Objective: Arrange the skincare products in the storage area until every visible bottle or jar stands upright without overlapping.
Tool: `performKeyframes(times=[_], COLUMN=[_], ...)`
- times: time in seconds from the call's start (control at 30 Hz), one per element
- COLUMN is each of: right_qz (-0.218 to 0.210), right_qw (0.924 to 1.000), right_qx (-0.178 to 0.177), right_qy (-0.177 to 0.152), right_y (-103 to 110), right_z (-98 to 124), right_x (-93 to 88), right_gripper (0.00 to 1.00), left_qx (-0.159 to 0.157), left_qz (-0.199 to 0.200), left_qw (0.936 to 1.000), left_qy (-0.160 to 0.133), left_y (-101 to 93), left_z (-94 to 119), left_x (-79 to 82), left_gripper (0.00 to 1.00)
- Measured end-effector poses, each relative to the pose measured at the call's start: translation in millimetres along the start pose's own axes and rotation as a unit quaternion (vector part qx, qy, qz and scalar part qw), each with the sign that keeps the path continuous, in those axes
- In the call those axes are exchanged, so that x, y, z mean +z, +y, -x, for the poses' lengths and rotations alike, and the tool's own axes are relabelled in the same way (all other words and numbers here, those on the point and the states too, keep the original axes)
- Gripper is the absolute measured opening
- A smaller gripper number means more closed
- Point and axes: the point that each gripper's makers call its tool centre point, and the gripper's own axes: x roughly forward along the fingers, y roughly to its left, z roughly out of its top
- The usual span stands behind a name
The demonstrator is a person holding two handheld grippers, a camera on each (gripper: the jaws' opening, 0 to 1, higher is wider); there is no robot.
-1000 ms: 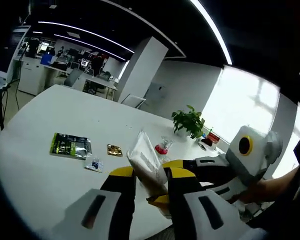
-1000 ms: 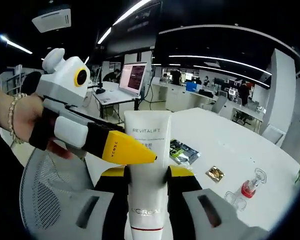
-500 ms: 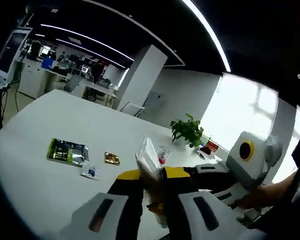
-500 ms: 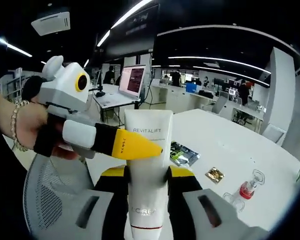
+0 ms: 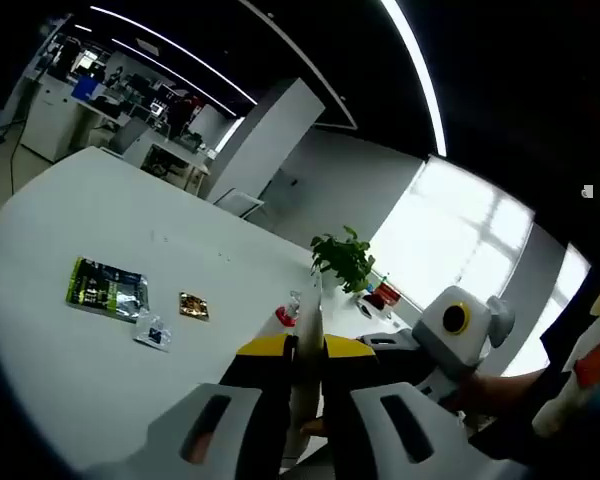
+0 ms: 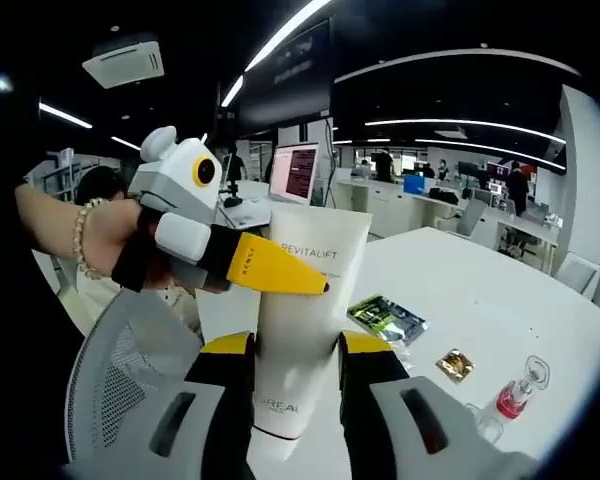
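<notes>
Left gripper point(image 5: 306, 352) had its jaws clamped on the crimped top end of the white tube point(image 6: 298, 330); half a second earlier that end still showed wider between them, so the pinch had tightened and the tube turned edge-on in the left gripper view. Right gripper point(image 6: 295, 362) stayed clamped on the tube's lower body, label facing the camera. Tube was held in the air between both grippers, above the near edge of the white table point(image 5: 70, 360), not standing on anything yet.

Out on the table: green packet point(image 5: 107, 286), small gold sachet point(image 5: 193, 305), small clear sachet point(image 5: 154, 332), red-capped bottle point(image 6: 515, 395), potted plant point(image 5: 344, 259) further back.

Judgement: two-handed hold looked like a reorient or handover; placement upright remained to be done.
</notes>
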Motion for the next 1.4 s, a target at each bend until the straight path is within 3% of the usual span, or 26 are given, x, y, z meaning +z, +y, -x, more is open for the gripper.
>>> performKeyframes(times=[0.07, 0.13, 0.23, 0.3, 0.37, 0.73, 1.0, 1.2, 1.4], right_qz=[-0.026, -0.064, -0.054, -0.073, -0.107, -0.110, -0.113, -0.090, -0.092], right_qw=[0.9990, 0.9958, 0.9926, 0.9883, 0.9827, 0.9730, 0.9734, 0.9799, 0.9808], right_qx=[0.029, 0.062, 0.103, 0.129, 0.144, 0.193, 0.180, 0.154, 0.149], right_qy=[-0.021, -0.022, -0.032, -0.037, -0.048, -0.061, -0.086, -0.089, -0.086], right_y=[3.7, 7.0, 7.0, 11.9, 12.4, 21.3, 22.3, 14.8, 12.0], right_z=[1.1, 4.0, 7.3, 12.6, 16.8, 21.3, 26.0, 27.1, 27.3], right_x=[5.2, 6.9, 10.2, 14.0, 19.9, 25.2, 29.6, 27.6, 26.0], right_gripper=[0.33, 0.32, 0.30, 0.29, 0.27, 0.24, 0.19, 0.15, 0.14], left_qx=[-0.031, -0.063, -0.098, -0.120, -0.137, -0.206, -0.234, -0.227, -0.212], left_qz=[-0.002, -0.015, -0.039, -0.062, -0.069, -0.089, -0.099, -0.103, -0.150], left_qw=[0.9995, 0.9977, 0.9937, 0.9895, 0.9862, 0.9709, 0.9628, 0.9638, 0.9595], left_qy=[0.008, 0.018, 0.040, 0.052, 0.061, 0.085, 0.092, 0.095, 0.110], left_y=[-12.3, -24.9, -38.2, -45.8, -51.6, -70.7, -73.3, -70.9, -69.0], left_z=[-0.8, -1.1, -1.7, -2.0, -2.4, -7.9, -8.4, -12.7, -15.8], left_x=[3.0, 6.7, 9.7, 11.5, 13.3, 14.5, 16.2, 17.0, 12.6], left_gripper=[0.04, 0.04, 0.04, 0.04, 0.04, 0.04, 0.05, 0.11, 0.15])
